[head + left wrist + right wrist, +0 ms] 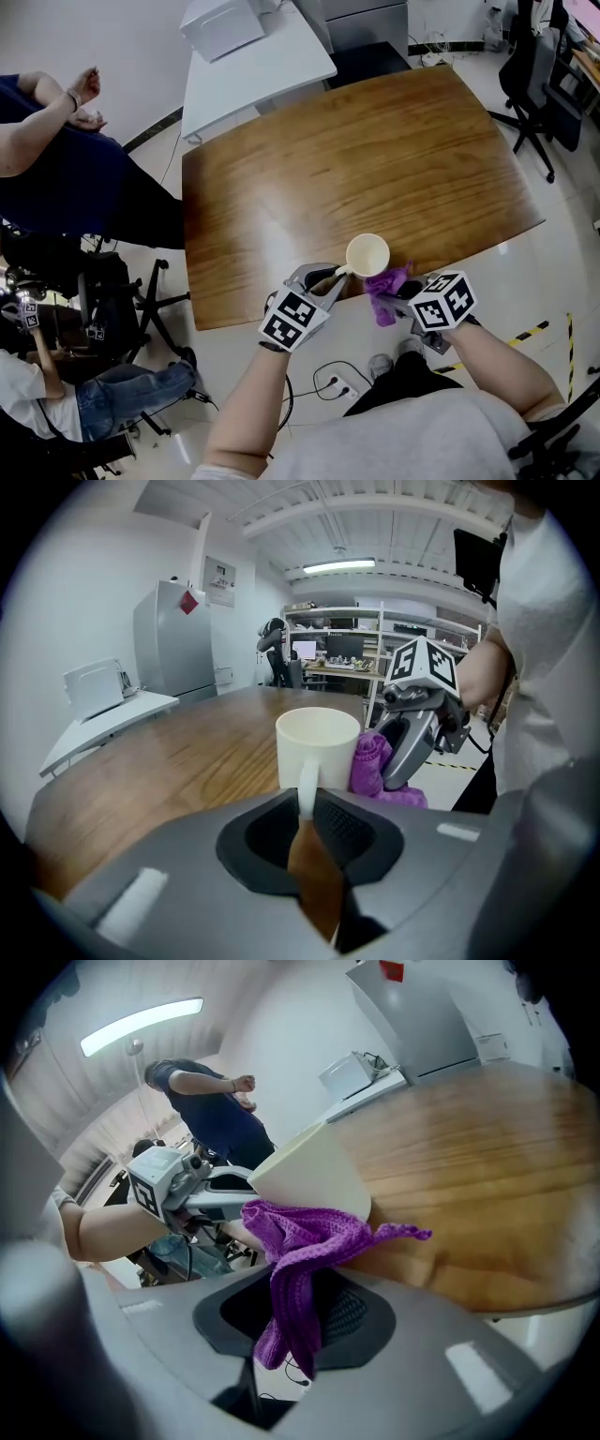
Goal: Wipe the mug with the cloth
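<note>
While the left gripper (305, 810) is clamping the mug's handle (307, 785) between nearly closed jaws, the right gripper (298, 1309) is pinching the purple cloth (309, 1241) and pressing its bunched end against the wall of the mug (367, 254), on the side away from the handle. Mug is standing mouth up at the near edge of the wooden table (394, 159). Its base is hiding behind the left jaws, so I cannot tell whether it is resting or slightly lifted. Loose tail of cloth is hanging down through the right jaws, and a shorter corner is trailing toward the table.

Step in hand, as I am reading it: rubbing the outer wall. Doing it well is calling for a firm left grip, so the mug is not swivelling about its thin handle. The right hand should be sweeping the wad round the curve with light, even pressure, pushing toward the handle side rather than out past the table edge. Rim and inside are showing no cloth at present, so the lip is probably needing a pass too. Main risk: a hard shove tipping the mug off the edge.
</note>
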A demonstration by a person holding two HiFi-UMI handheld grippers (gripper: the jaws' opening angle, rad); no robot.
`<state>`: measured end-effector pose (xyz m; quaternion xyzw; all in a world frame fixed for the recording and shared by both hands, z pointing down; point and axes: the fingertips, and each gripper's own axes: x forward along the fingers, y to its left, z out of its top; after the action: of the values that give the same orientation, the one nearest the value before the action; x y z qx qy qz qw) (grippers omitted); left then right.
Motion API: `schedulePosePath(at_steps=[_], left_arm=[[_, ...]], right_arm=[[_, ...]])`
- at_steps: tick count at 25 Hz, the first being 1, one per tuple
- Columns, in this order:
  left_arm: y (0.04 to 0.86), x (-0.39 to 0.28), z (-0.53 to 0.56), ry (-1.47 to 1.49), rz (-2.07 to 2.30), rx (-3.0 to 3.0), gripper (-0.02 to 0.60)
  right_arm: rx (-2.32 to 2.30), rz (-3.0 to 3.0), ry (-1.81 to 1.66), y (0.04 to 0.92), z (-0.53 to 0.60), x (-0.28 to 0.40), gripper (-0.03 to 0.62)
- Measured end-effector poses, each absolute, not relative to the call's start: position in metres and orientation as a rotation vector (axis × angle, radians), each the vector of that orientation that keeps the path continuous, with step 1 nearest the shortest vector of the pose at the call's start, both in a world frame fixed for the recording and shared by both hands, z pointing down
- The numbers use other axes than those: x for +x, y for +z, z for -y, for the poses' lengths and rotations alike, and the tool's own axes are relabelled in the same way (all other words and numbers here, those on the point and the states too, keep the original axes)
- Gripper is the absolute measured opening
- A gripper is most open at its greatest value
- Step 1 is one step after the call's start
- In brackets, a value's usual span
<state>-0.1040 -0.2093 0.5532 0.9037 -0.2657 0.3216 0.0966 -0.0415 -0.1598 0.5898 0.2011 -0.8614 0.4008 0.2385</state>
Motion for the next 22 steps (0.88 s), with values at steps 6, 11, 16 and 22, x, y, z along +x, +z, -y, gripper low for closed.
schedulePosePath(at_steps=[6,11,16,22], left_arm=[[0.553,-0.104,0.211,0.959,0.776,2.681,0.049],[0.553,-0.104,0.208,0.953,0.773,2.687,0.049],[0.551,-0.102,0.206,0.960,0.767,2.694,0.049],[0.551,-0.098,0.206,0.956,0.769,2.689,0.049]], right_arm=[[0.600,2.439,1.046,0.544,0.165,-0.019,0.109],[0.746,2.529,1.083,0.500,0.193,0.000,0.107],[0.818,2.481,1.131,0.520,0.211,0.005,0.107],[0.815,2.383,1.156,0.564,0.216,0.001,0.107]])
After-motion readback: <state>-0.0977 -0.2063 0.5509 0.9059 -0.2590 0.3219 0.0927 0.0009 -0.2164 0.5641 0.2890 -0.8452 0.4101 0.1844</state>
